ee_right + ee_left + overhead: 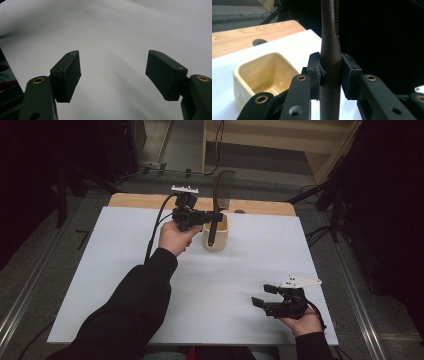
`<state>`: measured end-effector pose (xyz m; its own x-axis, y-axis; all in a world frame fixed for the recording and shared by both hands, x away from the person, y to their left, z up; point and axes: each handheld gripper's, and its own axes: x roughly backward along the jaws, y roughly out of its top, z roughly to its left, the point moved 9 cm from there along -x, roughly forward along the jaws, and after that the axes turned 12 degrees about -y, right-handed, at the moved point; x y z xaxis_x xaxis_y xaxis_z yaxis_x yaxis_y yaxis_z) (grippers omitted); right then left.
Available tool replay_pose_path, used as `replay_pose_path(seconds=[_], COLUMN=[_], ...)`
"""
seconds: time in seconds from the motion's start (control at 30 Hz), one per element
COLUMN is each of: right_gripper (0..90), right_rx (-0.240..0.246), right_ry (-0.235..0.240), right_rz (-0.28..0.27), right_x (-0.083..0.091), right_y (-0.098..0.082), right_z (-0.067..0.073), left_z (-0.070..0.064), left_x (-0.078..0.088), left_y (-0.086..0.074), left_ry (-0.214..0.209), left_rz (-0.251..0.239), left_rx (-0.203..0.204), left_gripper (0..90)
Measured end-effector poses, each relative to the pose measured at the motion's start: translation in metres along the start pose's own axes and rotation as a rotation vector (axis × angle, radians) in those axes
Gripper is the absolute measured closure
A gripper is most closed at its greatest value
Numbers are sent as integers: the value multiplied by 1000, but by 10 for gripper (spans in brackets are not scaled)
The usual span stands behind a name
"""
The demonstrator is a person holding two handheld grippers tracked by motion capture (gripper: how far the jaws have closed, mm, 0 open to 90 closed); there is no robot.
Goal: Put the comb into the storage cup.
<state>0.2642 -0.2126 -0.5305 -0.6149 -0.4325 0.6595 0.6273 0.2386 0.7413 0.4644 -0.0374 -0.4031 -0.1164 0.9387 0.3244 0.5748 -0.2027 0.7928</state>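
1. The worktop [125,270] is covered by a white sheet, with a strip of bare wood along its far edge in the upper middle of the high view.
2. A cream, square-mouthed cup [216,236] stands on the white sheet just above the centre of the high view. In the left gripper view the cup [259,75] sits at lower left, with its hollow inside in sight.
3. The left gripper [214,218] is held by the person's left hand [175,236] at the upper middle of the high view, just left of the cup, with its jaws reaching over the cup's mouth.
4. Its jaws are closed tight on a long dark brush handle [330,65], which stands upright between the two pads in the left gripper view. A row of fine ridges or bristles shows along the handle's upper right edge.
5. In the high view the dark brush [216,210] runs from above the cup down into it, with its lower end inside the cup.
6. The right gripper [263,296] is in the person's right hand [302,322] at the lower right of the high view, well apart from the cup.
7. Its jaws stand wide apart with nothing between them; in the right gripper view the right gripper [113,75] is over bare white sheet.
8. A black cable [155,227] trails from the left gripper across the sheet.
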Motion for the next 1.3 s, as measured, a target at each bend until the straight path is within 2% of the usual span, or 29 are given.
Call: replay_pose_path(seconds=[0.3,0.47,0.6,0.87,1.1,1.3], right_gripper=[263,263,262,263,262,262], right_rx=[1,-10,-10,-9,-11,-6], right_ry=[3,4,6,6,7,1], right_rz=[1,-4,-8,-10,-15,-10], right_x=[0,1,1,1,2,1], right_y=[0,1,1,2,2,2], right_z=[0,0,-1,-1,-1,-1], left_z=[11,11,11,12,21,31], left_x=[0,-2,-4,-6,-9,-14], left_y=[12,20,26,40,49,49], left_ry=[7,0,9,16,40,63], left_rz=[-30,-40,-31,-66,-90,-98], left_rx=[10,7,-17,-25,-52,-68], left_gripper=[726,726,726,726,726,726])
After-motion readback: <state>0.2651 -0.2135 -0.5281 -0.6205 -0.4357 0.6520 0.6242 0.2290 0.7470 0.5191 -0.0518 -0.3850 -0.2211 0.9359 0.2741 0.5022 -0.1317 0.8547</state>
